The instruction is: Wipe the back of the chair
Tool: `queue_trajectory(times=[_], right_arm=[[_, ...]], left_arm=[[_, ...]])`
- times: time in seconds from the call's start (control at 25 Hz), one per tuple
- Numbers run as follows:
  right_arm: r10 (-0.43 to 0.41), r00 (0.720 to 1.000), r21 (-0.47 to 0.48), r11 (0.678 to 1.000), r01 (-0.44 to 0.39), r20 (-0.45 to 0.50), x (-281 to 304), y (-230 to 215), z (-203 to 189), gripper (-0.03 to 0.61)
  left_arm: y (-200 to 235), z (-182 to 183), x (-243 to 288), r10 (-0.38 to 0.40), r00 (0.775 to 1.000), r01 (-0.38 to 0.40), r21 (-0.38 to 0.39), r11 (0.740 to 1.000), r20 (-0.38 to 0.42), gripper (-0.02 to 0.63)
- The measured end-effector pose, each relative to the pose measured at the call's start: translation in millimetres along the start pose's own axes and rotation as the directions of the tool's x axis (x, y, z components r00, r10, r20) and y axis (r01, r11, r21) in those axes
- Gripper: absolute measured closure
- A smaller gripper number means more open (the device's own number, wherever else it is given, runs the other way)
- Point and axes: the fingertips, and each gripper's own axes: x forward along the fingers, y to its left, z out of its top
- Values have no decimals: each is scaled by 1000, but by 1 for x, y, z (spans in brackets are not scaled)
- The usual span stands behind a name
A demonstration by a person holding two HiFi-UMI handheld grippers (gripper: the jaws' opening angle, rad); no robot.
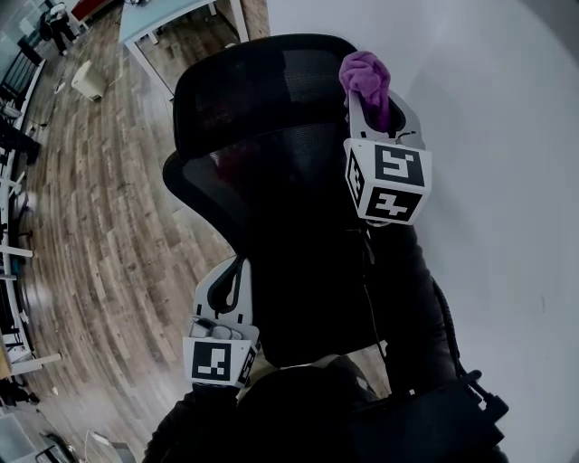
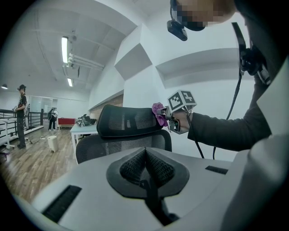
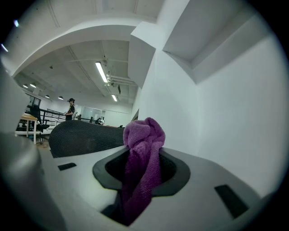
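A black mesh office chair stands below me, with its headrest [image 1: 262,86] above the chair back [image 1: 271,226]. My right gripper [image 1: 371,101] is shut on a purple cloth [image 1: 365,77], held at the headrest's right end. In the right gripper view the cloth [image 3: 143,153] bulges up from between the jaws, with the headrest mesh [image 3: 86,135] just to its left. My left gripper [image 1: 235,271] is lower, by the left edge of the chair back. Its jaws are shut with nothing between them. In the left gripper view the left gripper [image 2: 145,152] points at the chair back [image 2: 122,146], headrest [image 2: 131,121] and cloth [image 2: 159,113].
A white wall [image 1: 488,136] runs close along the chair's right side. Wooden floor [image 1: 99,208] spreads to the left, with a white table [image 1: 172,23] and a pale bin [image 1: 89,80] beyond the chair. A person [image 2: 20,115] stands far off at a railing.
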Motion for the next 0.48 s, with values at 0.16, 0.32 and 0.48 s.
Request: queue_trajectory(times=[0.16,0.32,0.48], right_arm=[[2,1000,10,1000,-2,-16,-6,0,-8,465],[5,1000,16,1000,-4,-26,-7,3,-17,465],[7,999,18,1000,-6,-31,-5,7,-19,465]], left_arm=[[-4,2,-2,-5,1000,5,-2,1000,-10,604],[-4,-6,-4,-6,1000,6,-8,1000,-24,604],[-2,-9,-5,-4,1000,4,-12,1000,-25,604]])
